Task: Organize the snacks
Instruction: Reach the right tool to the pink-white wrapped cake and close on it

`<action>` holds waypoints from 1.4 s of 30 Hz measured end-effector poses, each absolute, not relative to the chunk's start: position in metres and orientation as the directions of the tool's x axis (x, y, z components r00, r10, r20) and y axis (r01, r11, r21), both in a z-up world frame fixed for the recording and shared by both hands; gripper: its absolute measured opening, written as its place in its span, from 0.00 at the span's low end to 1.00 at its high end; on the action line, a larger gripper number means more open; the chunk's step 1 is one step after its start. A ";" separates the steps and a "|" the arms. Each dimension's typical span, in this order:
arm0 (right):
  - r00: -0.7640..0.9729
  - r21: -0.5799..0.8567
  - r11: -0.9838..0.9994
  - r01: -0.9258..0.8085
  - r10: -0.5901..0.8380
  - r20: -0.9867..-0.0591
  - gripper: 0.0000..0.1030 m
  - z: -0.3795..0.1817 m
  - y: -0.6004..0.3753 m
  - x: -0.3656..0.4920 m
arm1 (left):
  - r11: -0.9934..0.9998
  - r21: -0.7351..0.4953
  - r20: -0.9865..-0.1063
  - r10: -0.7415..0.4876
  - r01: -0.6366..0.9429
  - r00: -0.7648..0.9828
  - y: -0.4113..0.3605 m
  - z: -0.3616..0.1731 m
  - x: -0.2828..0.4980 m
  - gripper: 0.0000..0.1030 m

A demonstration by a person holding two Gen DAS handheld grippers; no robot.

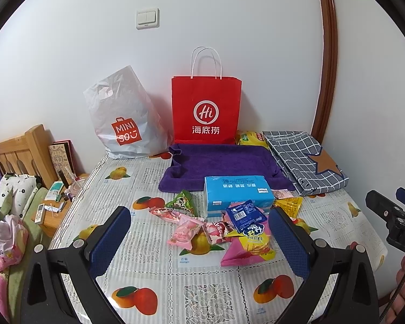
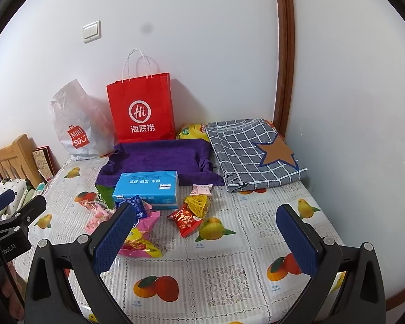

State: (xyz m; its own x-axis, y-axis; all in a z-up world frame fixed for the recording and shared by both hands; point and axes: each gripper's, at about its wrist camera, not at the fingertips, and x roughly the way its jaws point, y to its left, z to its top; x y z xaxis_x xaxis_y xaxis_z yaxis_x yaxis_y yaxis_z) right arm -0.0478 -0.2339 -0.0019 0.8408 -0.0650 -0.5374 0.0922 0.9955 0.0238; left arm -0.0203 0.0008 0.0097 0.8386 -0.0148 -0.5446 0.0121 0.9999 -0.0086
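Left hand-held gripper [image 1: 199, 240]: it was held low above the near part of the desk, pointing forward to the wall, with its two blue pads wide apart and nothing between them. It touched no snack.
Right hand-held gripper [image 2: 202, 236]: it was at a similar height, to the right of the left one, also pointing forward. Its jaws stood wide apart and empty. In the left wrist view its black body showed at the right edge, with part of a hand [image 1: 403, 278] under it.
Desk [image 1: 159, 283]: it was covered with a cloth printed with fruit.
Snacks: a loose heap of small packets lay in the middle of the desk, just in front of the left hand-held gripper. It had a pink chip bag [image 1: 247, 248], a dark blue packet [image 1: 245, 214] resting partly on it, pale pink sweets [image 1: 185, 232], and a green triangular packet [image 1: 182, 202]. A red packet [image 2: 187, 220] and a yellow packet [image 2: 198, 205] lay on the right side of the heap.
Blue tissue pack [image 1: 237, 195]: it was directly behind the heap, touching it.
Purple towel [image 1: 218, 162]: it lay behind the tissue pack.
Red paper bag [image 1: 206, 108]: it stood upright against the wall.
White plastic bag [image 1: 124, 118]: it leaned just left of the red one.
Checked cloth [image 1: 305, 159]: it lay folded at the right of the towel.
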 end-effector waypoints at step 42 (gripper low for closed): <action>0.625 0.044 0.997 0.064 -0.005 -0.781 0.68 -0.110 -0.267 0.165 | 0.998 -0.031 -0.754 0.017 -0.060 0.657 0.045 -0.057 0.161 0.86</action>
